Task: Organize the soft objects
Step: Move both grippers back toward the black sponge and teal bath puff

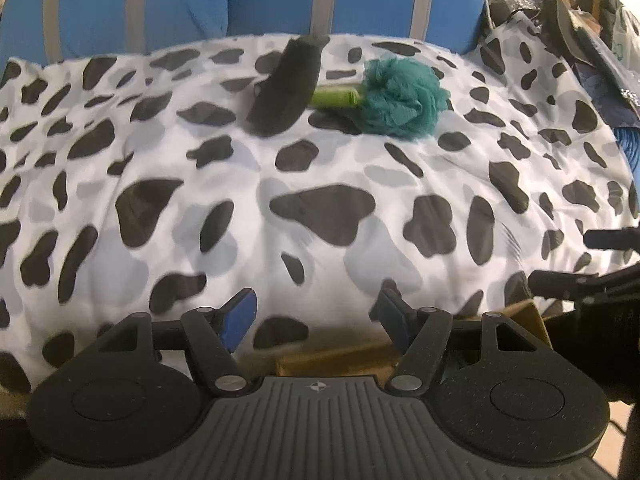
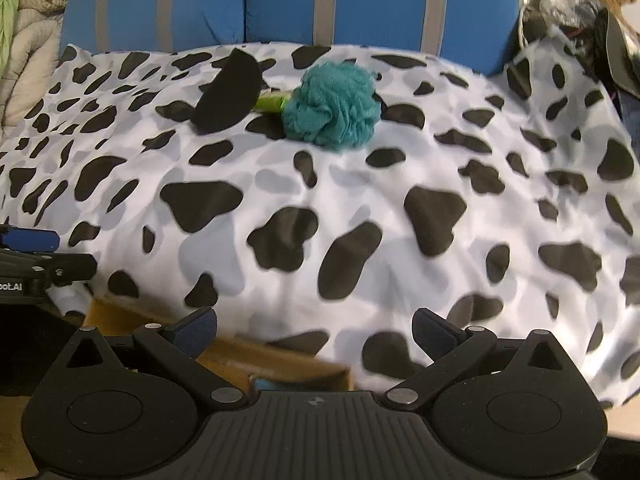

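A teal mesh bath pouf (image 1: pixel 400 98) lies at the far side of a cow-print cover (image 1: pixel 320 200), with a green handle (image 1: pixel 336 98) on its left. A black soft pad (image 1: pixel 286 86) leans beside the handle. The pouf (image 2: pixel 332 104), the green handle (image 2: pixel 272 102) and the black pad (image 2: pixel 230 92) also show in the right wrist view. My left gripper (image 1: pixel 318 318) is open and empty at the cover's near edge. My right gripper (image 2: pixel 316 332) is open and empty, also at the near edge, to the right of the left one.
Blue cushions with grey stripes (image 1: pixel 260 0) stand behind the cover. A brown cardboard box (image 2: pixel 280 360) sits under the near edge. Cluttered bags and dark items (image 1: pixel 580 20) pile at the far right. A beige quilted blanket (image 2: pixel 28 40) lies at the far left.
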{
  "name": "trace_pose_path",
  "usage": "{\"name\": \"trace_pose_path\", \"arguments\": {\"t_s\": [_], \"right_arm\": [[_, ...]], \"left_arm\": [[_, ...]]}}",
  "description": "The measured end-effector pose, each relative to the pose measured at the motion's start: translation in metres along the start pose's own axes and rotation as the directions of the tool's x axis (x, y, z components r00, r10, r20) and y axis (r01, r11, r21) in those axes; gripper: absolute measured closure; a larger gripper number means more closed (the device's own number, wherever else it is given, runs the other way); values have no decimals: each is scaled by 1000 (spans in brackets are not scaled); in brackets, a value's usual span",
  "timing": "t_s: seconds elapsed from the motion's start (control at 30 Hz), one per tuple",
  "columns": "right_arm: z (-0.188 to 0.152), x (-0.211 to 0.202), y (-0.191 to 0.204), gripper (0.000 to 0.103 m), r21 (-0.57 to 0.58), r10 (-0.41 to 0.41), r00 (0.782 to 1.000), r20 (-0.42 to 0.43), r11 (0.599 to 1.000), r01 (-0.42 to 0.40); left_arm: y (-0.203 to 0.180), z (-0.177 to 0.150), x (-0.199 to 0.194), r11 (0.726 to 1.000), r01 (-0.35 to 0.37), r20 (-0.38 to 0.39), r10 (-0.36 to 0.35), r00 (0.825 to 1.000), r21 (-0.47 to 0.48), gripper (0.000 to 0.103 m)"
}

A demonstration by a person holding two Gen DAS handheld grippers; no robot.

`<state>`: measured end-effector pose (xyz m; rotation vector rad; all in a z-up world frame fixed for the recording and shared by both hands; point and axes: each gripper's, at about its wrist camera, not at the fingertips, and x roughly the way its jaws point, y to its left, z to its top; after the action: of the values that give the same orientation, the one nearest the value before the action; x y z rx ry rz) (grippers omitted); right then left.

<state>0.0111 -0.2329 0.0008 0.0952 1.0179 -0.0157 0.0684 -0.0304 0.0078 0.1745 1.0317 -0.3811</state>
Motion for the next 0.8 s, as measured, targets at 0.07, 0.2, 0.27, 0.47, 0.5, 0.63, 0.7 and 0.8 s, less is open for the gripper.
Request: {"name": "trace_pose_path", "arguments": {"t_s": [0.07,0.2,0.27,0.47,0.5,0.63,0.7,0.8], "right_arm": [[7,3,-5,0,-2,-4,1000,18,1000,4],[19,8,-14,0,5,-4,999,49,1000,4],[27,10,-19,0,10,0,998,65,1000,-1],[46,22,-30,0,5,-13,996,91,1000,13],[49,24,-32,0,5,-15,995,96,1000,15],[62,32,-40,0,8,-15,993,116,1000,14],[68,35,-43,0,9,-13,992,123,1000,12],[76,41,-47,0,8,-12,991,135,1000,11]], "left_arm": [[1,5,2,1000,-7,18,6,1000,18,37],[3,14,9,999,-7,42,6,999,32,37],[5,19,12,999,-2,50,0,999,32,37],[10,35,21,999,18,86,-21,996,38,37],[11,38,21,999,25,97,-28,995,39,37],[12,49,25,998,25,139,-33,990,60,37],[12,54,27,998,18,155,-28,988,66,37],[15,61,31,998,24,171,-34,985,60,37]]}}
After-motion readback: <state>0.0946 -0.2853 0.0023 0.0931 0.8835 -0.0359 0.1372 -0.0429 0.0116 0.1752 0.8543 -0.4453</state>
